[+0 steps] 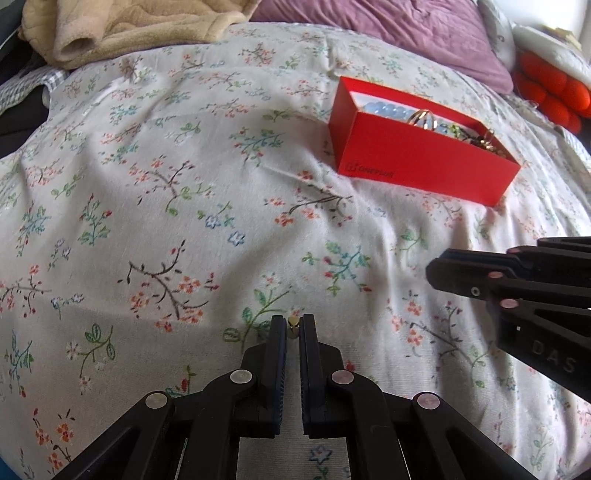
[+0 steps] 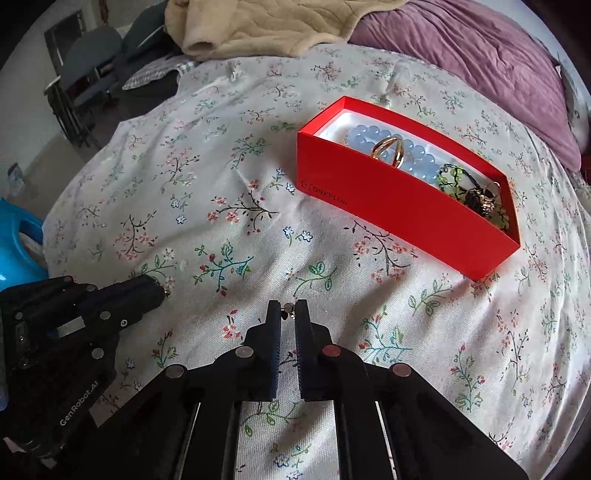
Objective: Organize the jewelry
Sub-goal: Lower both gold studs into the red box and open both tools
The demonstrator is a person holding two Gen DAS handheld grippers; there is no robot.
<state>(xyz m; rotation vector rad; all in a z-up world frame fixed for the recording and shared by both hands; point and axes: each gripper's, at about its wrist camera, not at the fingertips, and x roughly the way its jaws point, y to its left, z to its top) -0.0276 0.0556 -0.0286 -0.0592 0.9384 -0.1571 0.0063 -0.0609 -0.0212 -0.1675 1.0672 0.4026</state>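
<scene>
A red open box (image 1: pixel 417 155) (image 2: pixel 388 206) lies on the floral bedsheet and holds pale blue beads (image 2: pixel 384 146), a gold ring (image 2: pixel 389 149), green beads and a dark trinket. My left gripper (image 1: pixel 294 325) is shut on a small gold stud (image 1: pixel 293 326), low over the sheet and well short of the box. In the right wrist view the left gripper (image 2: pixel 162 290) appears at the lower left with the gold tip poking out. My right gripper (image 2: pixel 287 308) is shut on a tiny earring piece (image 2: pixel 287 310) just above the sheet, with the box up and to its right.
A beige blanket (image 1: pixel 122 29) and a purple pillow (image 1: pixel 406 33) lie at the far edge of the bed. Orange-red cushions (image 1: pixel 550 92) sit at the far right. A blue plastic object (image 2: pixel 16 247) and dark chairs (image 2: pixel 88 62) stand off the bed's left side.
</scene>
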